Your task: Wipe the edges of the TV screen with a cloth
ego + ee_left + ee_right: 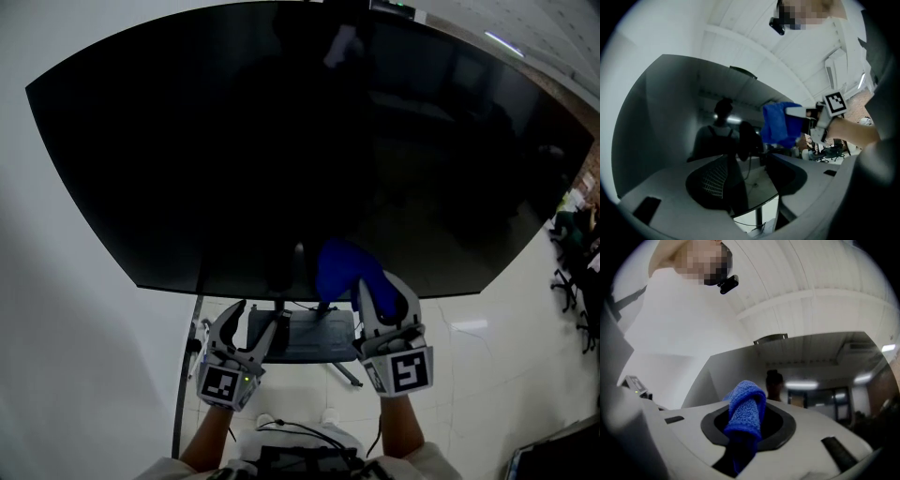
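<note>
While right gripper [382,292] clamps blue cloth [343,267] between its 2 jaws, cloth sits at lower edge of TV screen [281,141]. Left gripper [253,321] hangs just below that edge, jaws wide apart, nothing between them.

Left hand-held gripper [255,321] at 7 o'clock in head view, jaws apart and empty. Right hand-held gripper [380,298] at 5 o'clock — clamped on blue cloth [339,267]. Both point toward 12.
</note>
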